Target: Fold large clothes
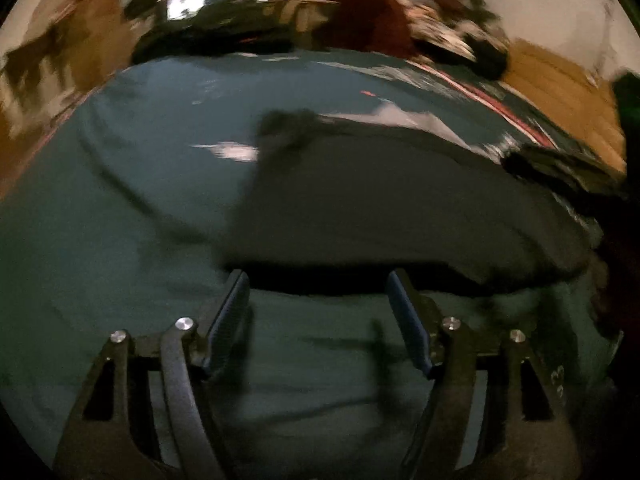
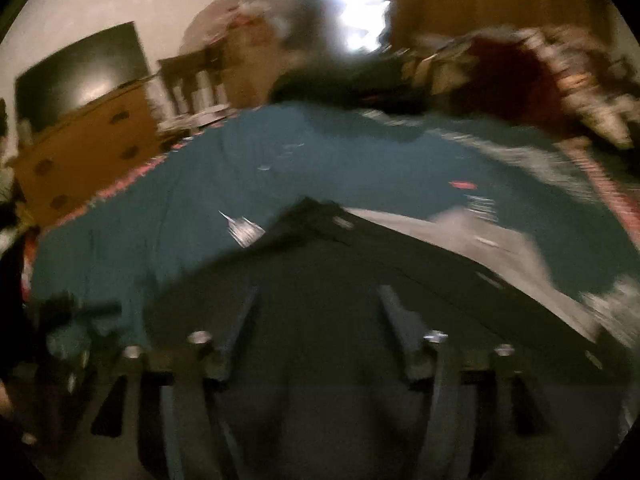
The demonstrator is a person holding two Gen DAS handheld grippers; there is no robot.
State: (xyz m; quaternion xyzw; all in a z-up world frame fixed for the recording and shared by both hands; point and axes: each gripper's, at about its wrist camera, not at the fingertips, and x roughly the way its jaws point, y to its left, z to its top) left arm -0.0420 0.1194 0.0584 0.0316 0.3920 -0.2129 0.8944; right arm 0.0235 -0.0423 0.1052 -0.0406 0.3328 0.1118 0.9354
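A large dark grey garment [image 1: 380, 208] lies spread flat on a teal bedspread [image 1: 120, 200]. A pale grey fabric strip [image 1: 400, 116] shows along its far edge. My left gripper [image 1: 318, 280] is open over the teal cover, just short of the garment's near edge, with nothing between its fingers. In the blurred right wrist view, the same dark garment [image 2: 340, 264] fills the lower half. My right gripper [image 2: 319, 292] hangs open above it, the pads apart and off the cloth. The pale strip [image 2: 460, 228] runs along the garment's right side.
A heap of clothes with a dark red piece [image 2: 512, 76] sits at the bed's far end. A wooden dresser [image 2: 88, 140] and a dark screen [image 2: 80, 76] stand to the left. Red trim [image 2: 132, 176] marks the bed's edge.
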